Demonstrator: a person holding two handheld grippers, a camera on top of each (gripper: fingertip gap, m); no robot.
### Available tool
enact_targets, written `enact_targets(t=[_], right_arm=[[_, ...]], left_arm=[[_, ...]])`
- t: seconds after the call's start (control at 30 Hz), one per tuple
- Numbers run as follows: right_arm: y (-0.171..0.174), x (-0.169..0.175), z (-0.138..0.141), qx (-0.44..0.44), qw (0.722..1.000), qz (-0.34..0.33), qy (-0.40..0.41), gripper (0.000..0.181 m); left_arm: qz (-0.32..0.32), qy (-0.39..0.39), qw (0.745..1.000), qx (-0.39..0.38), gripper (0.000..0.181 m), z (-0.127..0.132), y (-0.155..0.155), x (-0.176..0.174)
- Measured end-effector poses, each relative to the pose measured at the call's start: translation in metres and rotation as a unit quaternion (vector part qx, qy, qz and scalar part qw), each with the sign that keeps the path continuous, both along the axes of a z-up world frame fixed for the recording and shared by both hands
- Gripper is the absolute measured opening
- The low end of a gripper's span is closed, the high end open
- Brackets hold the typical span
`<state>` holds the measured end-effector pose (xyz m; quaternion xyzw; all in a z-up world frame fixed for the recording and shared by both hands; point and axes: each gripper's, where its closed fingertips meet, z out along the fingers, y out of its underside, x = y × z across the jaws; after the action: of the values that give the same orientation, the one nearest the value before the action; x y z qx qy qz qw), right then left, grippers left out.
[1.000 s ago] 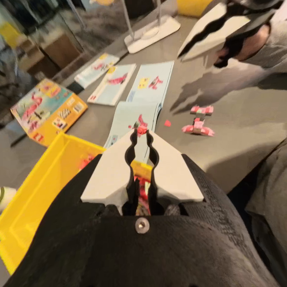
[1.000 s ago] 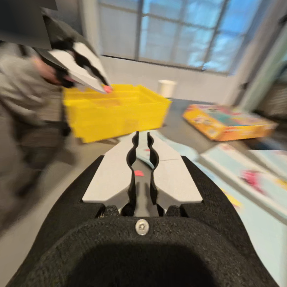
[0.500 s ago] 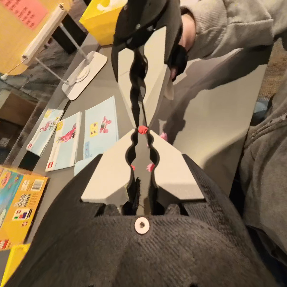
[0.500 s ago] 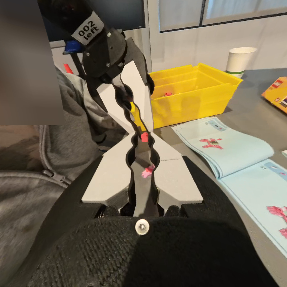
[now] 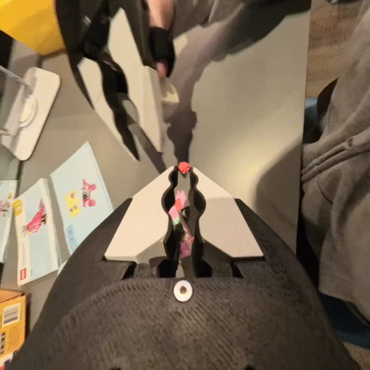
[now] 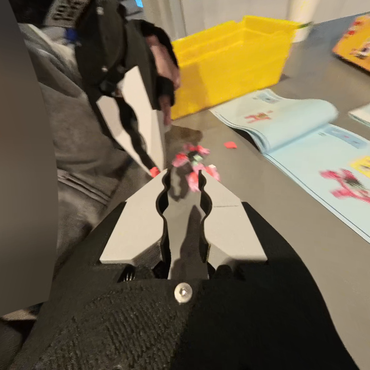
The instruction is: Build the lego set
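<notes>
My left gripper (image 5: pixel 184 168) is shut on a small red brick (image 5: pixel 184 167), pinched at the very fingertips above the grey table (image 5: pixel 250 120). A pink and red lego model (image 5: pixel 181 206) lies on the table below it, seen between the fingers. The right wrist view shows the same brick (image 6: pixel 154 171) in the left gripper's tips, just left of my right gripper (image 6: pixel 183 171). My right gripper is open and empty, its jaws wide, low over the blurred pink model (image 6: pixel 192 160). It also shows in the left wrist view (image 5: pixel 148 152), farther back and to the left.
A yellow bin (image 6: pixel 230 66) stands behind the model. An open pale blue booklet (image 6: pixel 290 124) lies to the right, a loose red piece (image 6: pixel 230 144) beside it. More booklets (image 5: pixel 80 190), an orange box (image 6: pixel 356 44) and a white stand base (image 5: pixel 30 112) are around. A person's grey clothing (image 5: pixel 336 160) borders the table edge. About 4 centimeters separates my left fingertips from my right.
My right gripper's jaws have widened and it has drawn back from the red brick, where it met the left tips half a second ago. The left still holds the brick. Both now hang over the pink model.
</notes>
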<state>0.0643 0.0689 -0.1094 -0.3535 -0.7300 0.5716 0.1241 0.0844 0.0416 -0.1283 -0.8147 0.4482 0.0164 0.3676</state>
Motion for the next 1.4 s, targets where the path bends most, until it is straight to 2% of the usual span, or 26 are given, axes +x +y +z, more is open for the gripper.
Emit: enact_targets(t=[0.1,0.23,0.3,0.4,0.53,0.6,0.7,0.87,0.97,1.0,1.1,1.27,1.4], right_arm=[[0.042,-0.001,-0.015,0.043,0.995,-0.086,0.027,0.026],[0.077,0.004,-0.018,0.032,0.984,-0.163,0.058,0.026],[0.072,0.016,-0.023,0.013,0.990,-0.135,0.033,0.027],[0.042,0.042,-0.038,0.000,0.999,-0.035,-0.035,0.028],[0.015,0.053,-0.045,-0.001,0.998,0.035,-0.046,0.026],[0.008,0.061,-0.044,-0.014,0.996,0.066,-0.057,0.018],[0.004,0.068,-0.044,-0.035,0.992,0.090,-0.076,0.017],[0.003,0.067,-0.043,-0.045,0.991,0.094,-0.080,0.010],[0.009,0.060,-0.040,-0.036,0.995,0.071,-0.060,0.006],[0.013,0.058,-0.043,-0.018,0.996,0.059,-0.058,0.006],[0.023,0.051,-0.060,0.048,0.997,0.026,-0.061,0.006],[0.026,0.045,-0.080,0.120,0.989,0.023,-0.082,0.006],[0.027,0.045,-0.086,0.147,0.985,0.031,-0.084,0.007]], left_arm=[[-0.005,0.038,0.998,-0.054,0.011,-0.031,0.014,0.008],[-0.010,0.061,0.995,-0.072,0.011,-0.050,0.033,0.017],[-0.010,0.072,0.995,-0.074,0.011,-0.056,0.040,0.017],[-0.025,0.052,0.997,-0.059,0.011,-0.058,0.049,0.023],[-0.124,0.002,0.992,0.021,0.011,-0.043,0.046,0.048],[-0.151,0.000,0.987,0.051,0.010,-0.037,0.043,0.054],[-0.163,-0.001,0.985,0.061,0.010,-0.032,0.041,0.056],[-0.169,0.001,0.983,0.067,0.010,-0.029,0.039,0.056],[-0.137,-0.002,0.987,0.089,0.016,-0.024,0.042,0.049],[-0.118,0.004,0.988,0.104,0.026,-0.020,0.043,0.042],[-0.048,-0.008,0.992,0.114,0.034,-0.008,0.036,0.015],[0.076,-0.042,0.991,0.105,0.036,0.005,0.018,-0.029],[0.136,-0.060,0.986,0.080,0.038,0.003,0.000,-0.049]])
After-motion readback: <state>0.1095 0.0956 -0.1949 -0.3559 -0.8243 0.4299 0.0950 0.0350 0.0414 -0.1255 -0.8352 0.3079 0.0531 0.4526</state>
